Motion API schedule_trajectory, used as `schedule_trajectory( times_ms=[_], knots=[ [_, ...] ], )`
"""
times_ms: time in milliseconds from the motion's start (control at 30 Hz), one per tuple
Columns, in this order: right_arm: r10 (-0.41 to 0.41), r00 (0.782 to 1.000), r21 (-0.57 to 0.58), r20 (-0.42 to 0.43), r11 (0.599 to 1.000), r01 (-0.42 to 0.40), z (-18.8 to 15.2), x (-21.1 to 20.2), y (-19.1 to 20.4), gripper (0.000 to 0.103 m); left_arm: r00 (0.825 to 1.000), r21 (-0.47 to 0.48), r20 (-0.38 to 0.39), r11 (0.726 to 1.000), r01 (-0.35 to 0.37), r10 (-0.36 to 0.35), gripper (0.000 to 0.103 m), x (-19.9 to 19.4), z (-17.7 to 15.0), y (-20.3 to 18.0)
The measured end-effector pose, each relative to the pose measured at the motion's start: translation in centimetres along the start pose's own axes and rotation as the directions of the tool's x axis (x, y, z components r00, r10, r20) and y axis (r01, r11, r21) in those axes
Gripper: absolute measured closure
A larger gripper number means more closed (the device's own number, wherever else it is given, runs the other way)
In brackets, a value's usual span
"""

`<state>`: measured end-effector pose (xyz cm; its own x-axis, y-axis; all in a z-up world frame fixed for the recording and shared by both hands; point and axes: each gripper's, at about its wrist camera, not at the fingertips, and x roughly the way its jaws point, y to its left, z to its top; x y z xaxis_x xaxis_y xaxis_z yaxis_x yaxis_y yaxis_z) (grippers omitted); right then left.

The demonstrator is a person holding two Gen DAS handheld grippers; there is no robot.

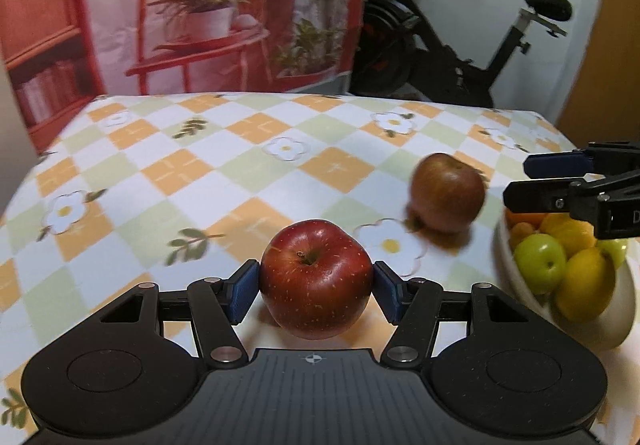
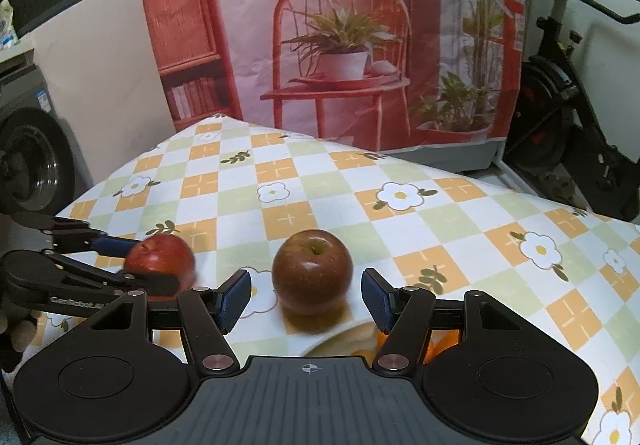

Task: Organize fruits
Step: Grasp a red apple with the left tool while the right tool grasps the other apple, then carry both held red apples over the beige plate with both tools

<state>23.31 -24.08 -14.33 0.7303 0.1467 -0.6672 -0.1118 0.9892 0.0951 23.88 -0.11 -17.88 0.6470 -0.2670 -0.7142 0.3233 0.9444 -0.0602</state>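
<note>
We have a bright red apple (image 1: 316, 279) pinched between the blue pads of our left gripper (image 1: 316, 285), both pads pressed against its sides, over the checked tablecloth (image 1: 200, 173). A second, duller brownish-red apple (image 2: 313, 271) sits on the cloth to the right of it and a little farther off; from the right wrist it lies between the fingers of our right gripper (image 2: 306, 295), whose pads stand clear of it on both sides, so that gripper is open and holds nothing. Just beside this apple, at the table's right edge, stands a white bowl (image 1: 516, 277) with a green apple (image 1: 540, 259), lemons (image 1: 584, 283) and orange fruit (image 1: 524, 231) in it. The right gripper hangs over the bowl's far rim. Behind the table we see a printed backdrop (image 2: 340, 25) of a red chair and potted plants, with an exercise bike (image 1: 452, 45) to its right
</note>
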Motion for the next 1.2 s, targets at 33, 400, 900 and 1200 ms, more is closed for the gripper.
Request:
schedule_trajectory(
  times_ms=[33, 400, 900, 1200],
  knots=[
    [0.001, 1.000, -0.005, -0.006, 1.000, -0.001, 0.2, 0.3, 0.1, 0.045, 1.000, -0.011, 0.003, 1.000, -0.015, 0.015, 0.039, -0.2, -0.1, 0.4],
    [-0.063, 0.990, -0.052, -0.125, 0.997, 0.057, 2.1, 5.4, 1.0, 0.040, 0.997, -0.105, 0.056, 0.993, -0.053, 0.059, 0.039, -1.3, -0.9, 2.0],
    [-0.082, 0.970, 0.007, -0.230, 0.996, 0.086, 2.5, 8.7, 0.6, 0.044, 0.995, -0.221, 0.101, 0.975, 0.005, 0.017, 0.040, -1.1, -1.7, 3.4],
    [-0.082, 0.969, 0.007, -0.231, 0.996, 0.086, 2.2, 8.5, 0.8, 0.045, 0.995, -0.222, 0.099, 0.975, 0.026, -0.004, 0.039, -1.2, -1.8, 3.2]
  ],
)
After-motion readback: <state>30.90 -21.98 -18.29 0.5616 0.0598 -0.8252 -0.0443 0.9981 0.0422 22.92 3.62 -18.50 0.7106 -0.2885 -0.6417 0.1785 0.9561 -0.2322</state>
